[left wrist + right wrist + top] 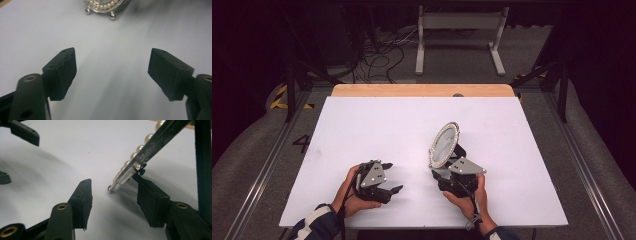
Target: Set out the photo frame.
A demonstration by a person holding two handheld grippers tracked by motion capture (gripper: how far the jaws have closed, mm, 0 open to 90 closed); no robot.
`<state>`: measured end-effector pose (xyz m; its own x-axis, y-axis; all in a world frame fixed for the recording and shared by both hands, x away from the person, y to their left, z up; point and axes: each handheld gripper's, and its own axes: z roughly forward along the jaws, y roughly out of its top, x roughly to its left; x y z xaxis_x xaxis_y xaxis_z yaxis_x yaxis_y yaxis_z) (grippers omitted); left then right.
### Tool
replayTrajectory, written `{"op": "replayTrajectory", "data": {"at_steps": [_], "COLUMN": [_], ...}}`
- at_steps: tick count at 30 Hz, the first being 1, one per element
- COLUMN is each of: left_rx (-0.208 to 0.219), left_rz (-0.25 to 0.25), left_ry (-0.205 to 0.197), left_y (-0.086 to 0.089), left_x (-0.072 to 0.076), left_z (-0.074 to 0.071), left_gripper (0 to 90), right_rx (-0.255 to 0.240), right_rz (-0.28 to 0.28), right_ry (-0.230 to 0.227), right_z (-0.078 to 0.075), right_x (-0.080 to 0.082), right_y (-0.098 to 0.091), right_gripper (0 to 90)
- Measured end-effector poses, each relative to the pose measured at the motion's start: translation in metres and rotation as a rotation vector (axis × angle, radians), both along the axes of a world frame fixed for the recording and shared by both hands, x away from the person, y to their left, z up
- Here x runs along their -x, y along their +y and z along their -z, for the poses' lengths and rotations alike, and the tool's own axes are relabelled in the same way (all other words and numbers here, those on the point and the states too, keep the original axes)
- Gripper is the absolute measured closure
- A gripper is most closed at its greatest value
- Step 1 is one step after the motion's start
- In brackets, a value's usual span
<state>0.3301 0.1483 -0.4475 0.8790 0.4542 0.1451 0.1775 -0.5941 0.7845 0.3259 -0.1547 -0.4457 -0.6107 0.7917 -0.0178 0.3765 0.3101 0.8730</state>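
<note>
White desk (377, 125) is sitting in a dark room, cables (377, 60) lying behind. Pearl-rimmed mirror (444, 145) is standing upright; both left gripper (388, 177) and right gripper (443, 167) jaws are released.

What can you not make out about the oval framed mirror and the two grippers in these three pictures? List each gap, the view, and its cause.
- Mirror, high view: its stand and feet, hidden behind the right gripper.
- Mirror, left gripper view: everything above the pearl rim, cut off by the top edge.
- Mirror, right gripper view: its glass face, seen edge-on.
- Left gripper, high view: its finger pads, too small and dark.
</note>
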Motion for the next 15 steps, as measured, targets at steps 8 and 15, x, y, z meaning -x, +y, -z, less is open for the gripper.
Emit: {"op": "replayTrajectory", "data": {"at_steps": [8, 15], "left_rx": [-0.003, -0.009], "left_rz": [-0.056, -0.075], "left_ry": [0.019, 0.013], "left_y": [0.020, 0.025], "left_x": [0.012, 0.020], "left_z": [0.005, 0.007], "left_gripper": [15.5, 15.4], "right_rx": [-0.047, -0.092], "right_rz": [0.044, 0.078], "right_ry": [-0.005, 0.042], "right_z": [-0.003, -0.005], "right_x": [-0.011, -0.022], "right_y": [0.001, 0.008], "right_gripper": [43.2, 44.2]}}
